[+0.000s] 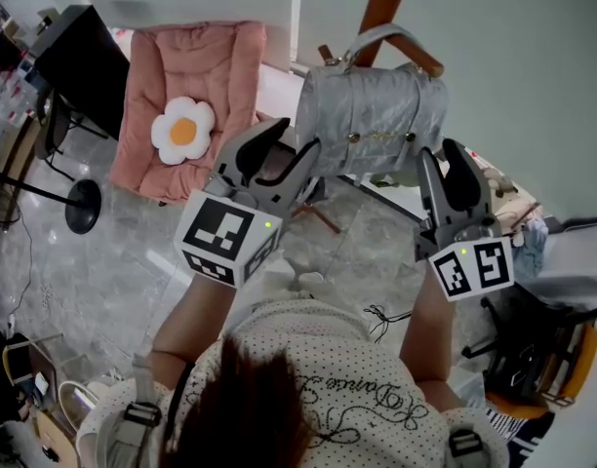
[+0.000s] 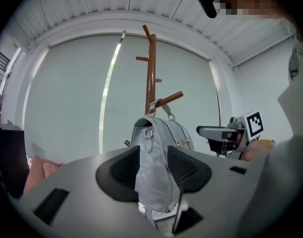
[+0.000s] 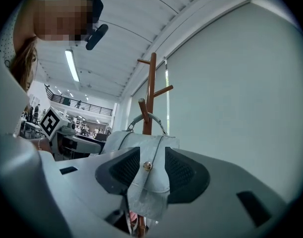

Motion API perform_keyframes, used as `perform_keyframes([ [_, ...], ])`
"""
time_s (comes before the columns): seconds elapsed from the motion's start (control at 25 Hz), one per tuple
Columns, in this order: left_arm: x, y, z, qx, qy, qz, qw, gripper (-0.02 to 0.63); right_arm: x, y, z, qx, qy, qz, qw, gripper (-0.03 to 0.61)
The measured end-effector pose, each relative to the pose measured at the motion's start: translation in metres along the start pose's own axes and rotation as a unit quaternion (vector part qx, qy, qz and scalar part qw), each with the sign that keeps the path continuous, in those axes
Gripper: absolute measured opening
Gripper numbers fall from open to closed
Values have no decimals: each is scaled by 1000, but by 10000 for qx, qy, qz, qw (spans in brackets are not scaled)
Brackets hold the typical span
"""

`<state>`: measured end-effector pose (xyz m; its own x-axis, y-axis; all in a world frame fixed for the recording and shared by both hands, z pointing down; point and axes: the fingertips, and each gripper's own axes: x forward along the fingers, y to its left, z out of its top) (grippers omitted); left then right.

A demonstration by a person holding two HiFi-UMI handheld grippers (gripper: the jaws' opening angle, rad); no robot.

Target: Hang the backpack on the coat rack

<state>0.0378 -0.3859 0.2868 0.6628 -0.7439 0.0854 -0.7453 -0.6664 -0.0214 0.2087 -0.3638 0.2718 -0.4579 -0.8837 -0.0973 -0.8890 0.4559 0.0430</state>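
Left tongs [image 2: 152,156], right tongs [image 3: 152,155] clamp backpack [image 1: 372,115] (on rack [image 2: 151,68]).

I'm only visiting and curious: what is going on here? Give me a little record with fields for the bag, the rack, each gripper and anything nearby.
Backpack: silver-grey, hanging by its top handle on a peg
Coat rack: brown wood, upright
Left gripper: closed on one end of the bag
Right gripper: closed on its other end
Nearby: pink chair with an egg-shaped cushion

One backpack [image 1: 372,115], one coat rack [image 1: 384,3], two tools [image 1: 291,142] [image 1: 442,154], maybe one chair [image 1: 230,76].
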Motion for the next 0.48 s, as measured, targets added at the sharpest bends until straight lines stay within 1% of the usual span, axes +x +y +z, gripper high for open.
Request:
perform_keyframes([
  [0.12, -3, 1, 4, 44, -68, 21, 10000, 160, 0, 0, -2, -49, 18, -64, 10000, 141],
  [0.2, -4, 3, 9, 91, -144, 67, 9998, 125, 0, 1, -3, -260, 92, -153, 9995, 108],
  [0.28, -5, 8, 15, 108, -235, 165, 9995, 93, 1, 2, -1, -517, 134, -297, 9981, 50],
  [0.32, -6, 12, 18, 106, -279, 239, 9993, 73, 2, 3, 2, -566, 110, -349, 9977, 22],
  [0.4, -6, 19, 23, 118, -312, 397, 9987, 37, 4, 3, 6, -518, 33, -394, 9979, 12],
  [0.48, -4, 22, 23, 197, -245, 499, 9983, 12, 5, 1, 8, -464, -17, -428, 9980, 12],
])
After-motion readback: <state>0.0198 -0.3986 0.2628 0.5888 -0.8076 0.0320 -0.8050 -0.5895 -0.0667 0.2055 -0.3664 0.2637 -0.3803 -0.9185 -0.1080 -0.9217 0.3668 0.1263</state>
